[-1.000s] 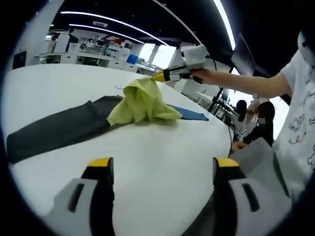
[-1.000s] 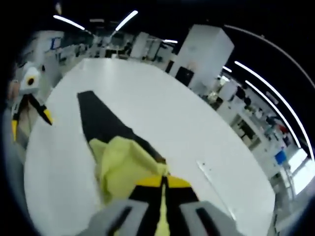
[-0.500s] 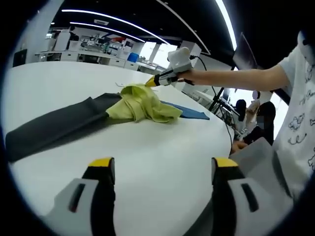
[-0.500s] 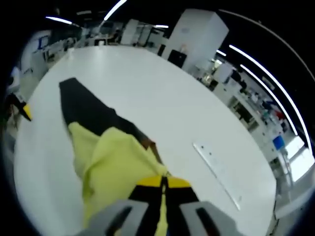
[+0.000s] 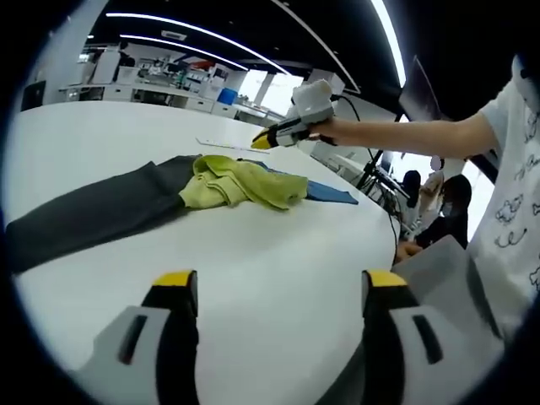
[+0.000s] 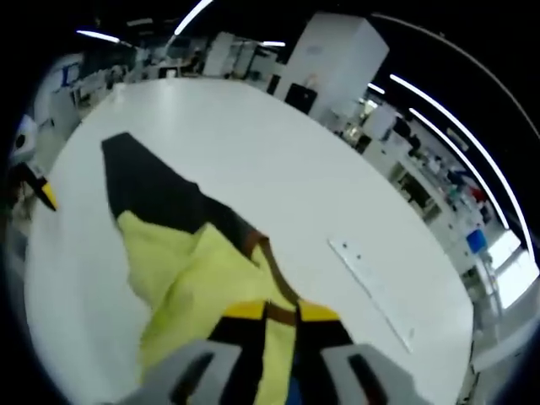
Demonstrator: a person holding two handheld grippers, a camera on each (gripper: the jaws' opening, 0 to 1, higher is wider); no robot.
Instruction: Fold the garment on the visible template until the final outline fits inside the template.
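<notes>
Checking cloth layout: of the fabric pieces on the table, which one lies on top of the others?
The yellow-green garment: crumpled, it overlaps the long dark grey cloth and hides part of the blue piece.

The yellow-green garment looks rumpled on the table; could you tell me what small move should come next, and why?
Probably lower the right gripper and regrip an edge of the yellow-green garment to spread it. It lies bunched on the dark template, the right jaws stand slightly apart just above it, and the left gripper is open, well short.
</notes>
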